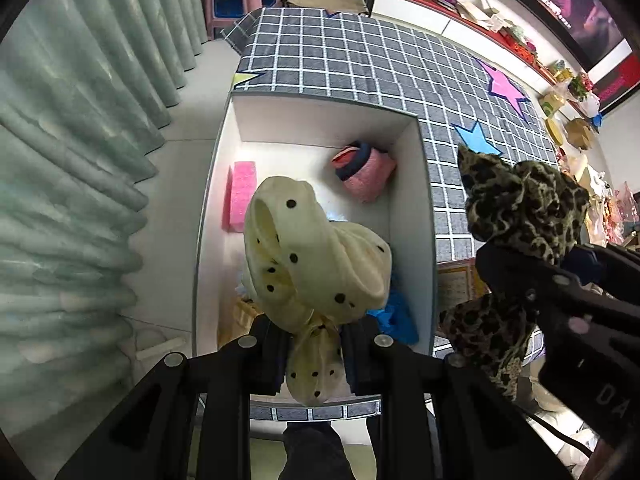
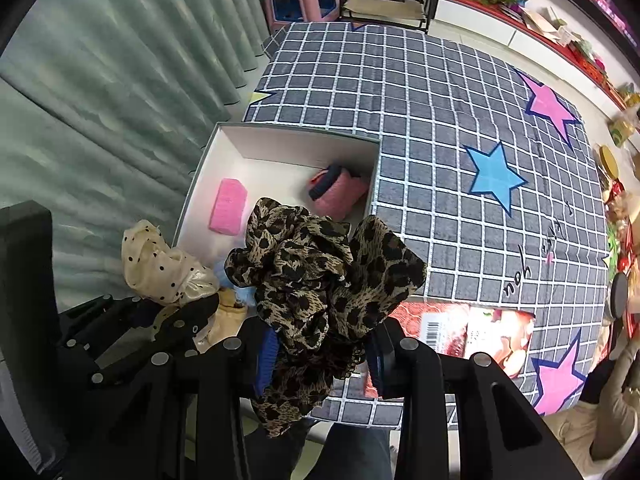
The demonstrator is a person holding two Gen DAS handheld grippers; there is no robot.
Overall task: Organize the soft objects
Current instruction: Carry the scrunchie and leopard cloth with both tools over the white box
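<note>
Left wrist view
Left gripper (image 1: 316, 354): clamped on the cream dotted scarf (image 1: 316, 256), pinched at its gathered neck.
Scarf's place: hung bunched over the white box (image 1: 404, 216), above a pink sponge (image 1: 239, 196) and a pink knit roll (image 1: 366, 174).
Handling: thin, light, floppy, likely slippery; a bunched fold looked the safest hold.

Right wrist view
Right gripper (image 2: 320, 354): closed on the leopard-print scarf (image 2: 320, 276).
Scarf's place: over the box's near corner and the checked tablecloth (image 2: 440, 120).
Handling: soft, crumpled, weightless-looking; its loose tails could snag.

Left gripper (image 1: 316, 354) pinches cream dotted scrunchie (image 1: 316, 256) above white box (image 1: 412, 216).
</note>
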